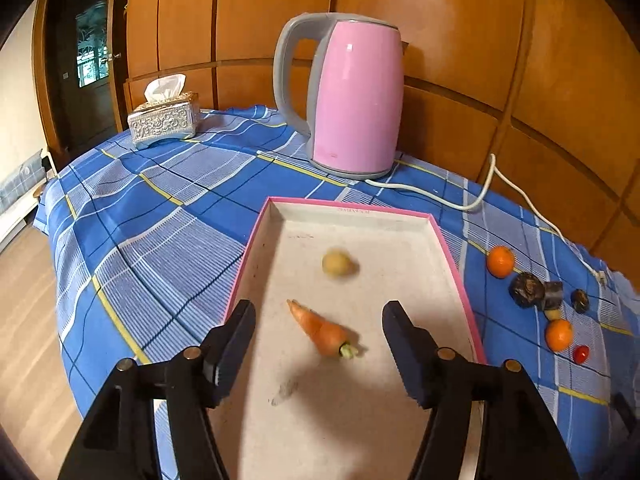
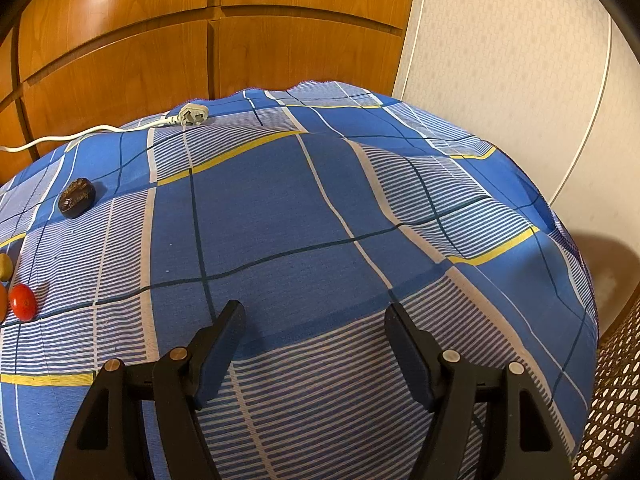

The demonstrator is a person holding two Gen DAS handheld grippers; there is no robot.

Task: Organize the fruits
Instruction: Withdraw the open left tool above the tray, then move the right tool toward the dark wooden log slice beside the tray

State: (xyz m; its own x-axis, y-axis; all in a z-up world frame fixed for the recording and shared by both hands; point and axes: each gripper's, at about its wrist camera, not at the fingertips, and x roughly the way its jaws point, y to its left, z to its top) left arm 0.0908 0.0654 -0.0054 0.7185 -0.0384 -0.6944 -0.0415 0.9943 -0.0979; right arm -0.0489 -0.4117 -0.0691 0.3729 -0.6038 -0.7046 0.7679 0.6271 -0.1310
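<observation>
Both claws stand spread with nothing pinched: the left gripper (image 1: pixel 319 322) hangs over the near half of the pink-rimmed tray (image 1: pixel 460 264), its dark fingers (image 1: pixel 236 330) wide apart and touching no fruit, while the right gripper (image 2: pixel 314 326) hovers over bare blue checked tablecloth (image 2: pixel 280 208), well to the right of the tray and out of sight of it. Inside the tray, a carrot (image 1: pixel 322 330) lies on the pale floor between the left fingers but clear of both, its tip pointing toward the tray's far end and its green stub toward the camera. Beyond the carrot, nearer the middle of the tray, sits a small yellowish round fruit (image 1: pixel 337 264), blurred. Outside the tray, just off its right rim, a cluster rests on the cloth: an orange (image 1: pixel 500 261) closest to the far corner, then a dark wrinkled fruit (image 1: pixel 526 289), a dark block-shaped piece (image 1: pixel 553 294), another small dark fruit (image 1: pixel 579 300), a second orange (image 1: pixel 559 334) and a small red tomato (image 1: pixel 581 354) nearest the camera. Behind the tray's far rim stands a pink kettle (image 1: pixel 356 96), its white cord (image 1: pixel 472 196) trailing rightward past the fruit cluster. Far left of the tray, at the table's back edge, sits a silver tissue box (image 1: pixel 164 120).
</observation>
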